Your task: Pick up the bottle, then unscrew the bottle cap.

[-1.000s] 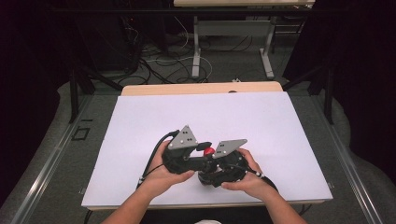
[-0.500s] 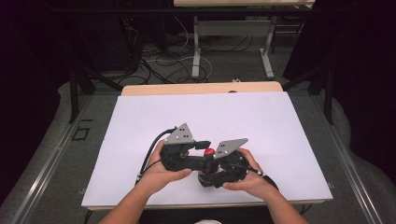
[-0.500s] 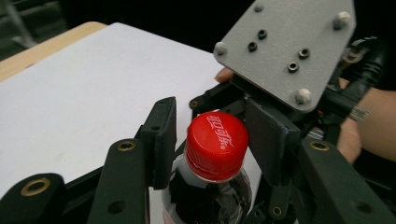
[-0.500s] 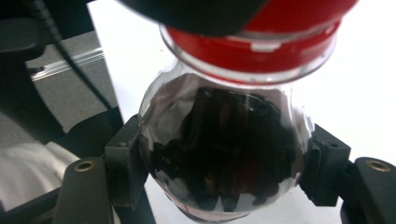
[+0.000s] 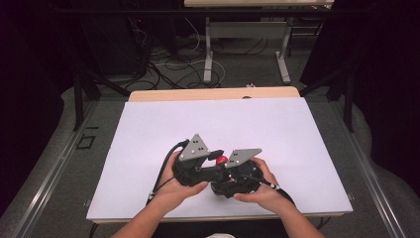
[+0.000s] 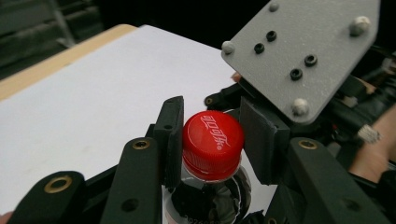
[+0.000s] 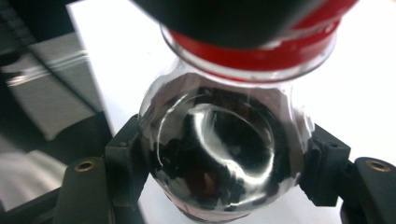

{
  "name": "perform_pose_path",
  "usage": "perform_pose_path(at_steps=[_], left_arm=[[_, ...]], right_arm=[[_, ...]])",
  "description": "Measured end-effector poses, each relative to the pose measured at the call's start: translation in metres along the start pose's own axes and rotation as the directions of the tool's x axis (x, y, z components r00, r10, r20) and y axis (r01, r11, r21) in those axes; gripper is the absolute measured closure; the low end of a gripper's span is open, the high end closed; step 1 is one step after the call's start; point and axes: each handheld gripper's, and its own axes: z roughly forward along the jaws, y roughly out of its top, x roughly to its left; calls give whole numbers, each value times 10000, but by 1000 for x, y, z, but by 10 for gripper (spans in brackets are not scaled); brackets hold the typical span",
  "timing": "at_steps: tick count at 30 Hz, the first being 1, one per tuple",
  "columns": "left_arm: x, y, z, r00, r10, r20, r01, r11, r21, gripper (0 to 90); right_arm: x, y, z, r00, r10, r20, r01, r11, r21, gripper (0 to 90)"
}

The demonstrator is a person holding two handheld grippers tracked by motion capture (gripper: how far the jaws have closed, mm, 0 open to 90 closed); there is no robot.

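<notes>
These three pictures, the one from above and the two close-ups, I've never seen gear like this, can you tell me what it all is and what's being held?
A person sits at a table covered with a white sheet and holds a hand tool with two black jaws in each hand. The high view looks down from above: the left gripper and right gripper meet over the sheet's near part, a red cap peeking between their grey plates. Each close-up comes from a camera riding on one tool, looking along its jaws. The left gripper view shows the jaws closed on the red cap of a small clear bottle. The right gripper view shows the other tool's jaws clamping the bottle's rounded clear body just below the cap.
</notes>
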Motion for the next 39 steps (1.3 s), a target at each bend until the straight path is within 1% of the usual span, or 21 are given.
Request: perform_pose_path(at_steps=[1,3,5,6,8,9,11,13,15,16,18,19,21,24,28,30,31,33,36,37,39], left_arm=[[-2,0,1,9999,-37,-94,37,10000,-11,620],[-2,1,1,9998,-179,-109,179,9998,-2,618],[0,1,0,9996,-262,119,264,9996,-94,612],[2,2,0,9993,-257,285,259,9996,-75,605],[6,3,-3,9981,-251,571,253,9997,-28,576],[8,3,-5,9974,-200,695,193,9998,98,563],[11,4,-7,9955,-225,925,219,9997,81,532],[16,3,-11,9903,-214,1371,217,9998,-8,523],[21,3,-12,9798,-71,2000,104,9998,-155,514],[24,4,-12,9742,19,2257,13,9999,-141,514],[31,4,-11,9619,42,2732,-34,10000,-34,511],[33,5,-11,9562,-13,2928,16,10000,-7,512],[37,5,-9,9480,94,3180,-117,9999,53,520],[39,5,-6,9422,120,3349,-143,9999,44,523],[38,4,0,9388,155,3441,-230,9996,178,534],[37,4,2,9339,157,3573,-243,9995,195,564],[37,4,3,9327,180,3602,-271,9994,202,575],[35,4,4,9337,272,3569,-344,9993,137,597],[33,4,4,9428,298,3320,-352,9993,105,612],[32,4,4,9468,277,3207,-323,9994,89,612],[28,4,3,9607,285,2760,-317,9995,71,615]], right_arm=[[1,0,0,9998,7,201,-6,10000,-25,299],[0,-1,-1,9998,-33,219,32,10000,52,299],[-2,-1,-2,10000,-32,63,32,10000,-52,299],[-2,0,-2,9999,76,-122,-77,9999,-99,299],[-3,-1,-4,9998,-27,-220,24,9999,-132,299],[-4,-1,-5,9993,30,-360,-33,9999,-100,299],[-4,-1,-5,9990,22,-457,-27,9999,-120,299],[-5,-2,-6,9982,-92,-592,90,10000,-34,299],[-5,-3,-7,9959,-213,-877,204,9997,-117,299],[-5,-3,-7,9959,-213,-877,204,9997,-117,299],[-4,-2,-9,9934,-252,-1121,241,9996,-116,299],[-4,-2,-9,9932,-307,-1125,286,9994,-205,299],[-3,-1,-9,9926,-308,-1175,284,9994,-218,299],[-4,-2,-8,9917,-341,-1238,318,9993,-203,299],[-3,-2,-7,9914,-348,-1264,333,9993,-142,299],[-3,-1,-7,9898,-320,-1388,312,9995,-81,299],[-2,-1,-7,9909,-384,-1291,368,9992,-142,299],[-1,-1,-6,9901,-330,-1365,321,9994,-90,299],[-2,-1,-6,9902,-240,-1376,236,9997,-47,300],[-2,-1,-6,9912,-266,-1299,261,9996,-56,300],[-2,-1,-5,9925,-207,-1208,204,9998,-38,300]])
